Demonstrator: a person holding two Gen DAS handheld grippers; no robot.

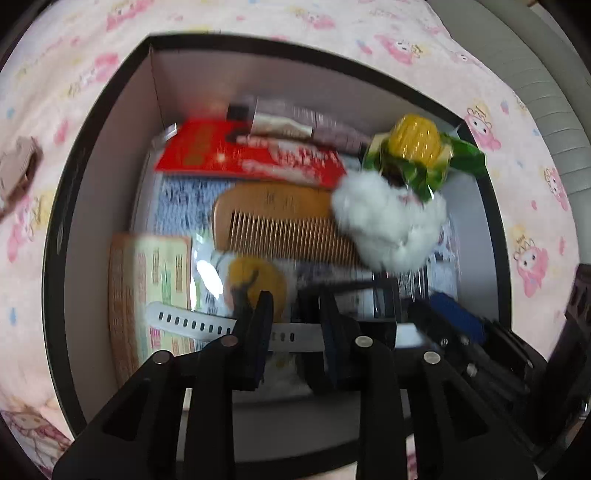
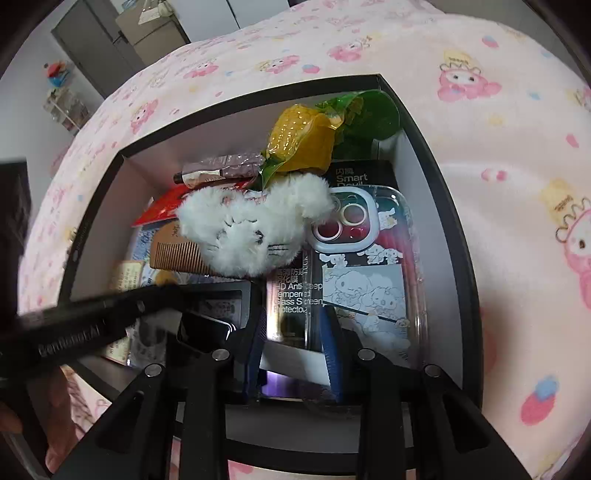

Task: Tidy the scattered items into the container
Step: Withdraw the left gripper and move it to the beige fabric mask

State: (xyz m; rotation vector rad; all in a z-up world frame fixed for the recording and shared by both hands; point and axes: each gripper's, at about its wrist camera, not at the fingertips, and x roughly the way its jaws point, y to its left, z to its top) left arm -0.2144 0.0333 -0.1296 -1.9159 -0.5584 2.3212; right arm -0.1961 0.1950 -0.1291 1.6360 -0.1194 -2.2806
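A black-rimmed box [image 1: 110, 122] with white walls, also in the right wrist view [image 2: 436, 192], holds several items: a wooden comb [image 1: 280, 229], a white plush toy [image 1: 388, 225] [image 2: 251, 229], a yellow corn snack pack [image 1: 417, 142] [image 2: 299, 144], a red packet [image 1: 236, 155] and a clear phone case [image 2: 369, 266]. My left gripper [image 1: 295, 328] hangs over the near end of the box, jaws around a white watch strap [image 1: 192, 325]; whether they pinch it is unclear. My right gripper [image 2: 295, 339] is open over a screen protector box [image 2: 291, 295].
The box sits on a pink cartoon-print blanket [image 2: 517, 184]. A beige hair clip [image 1: 18, 170] lies on the blanket left of the box. The left gripper's arm [image 2: 74, 325] crosses the right wrist view. Cabinets [image 2: 147, 33] stand far behind.
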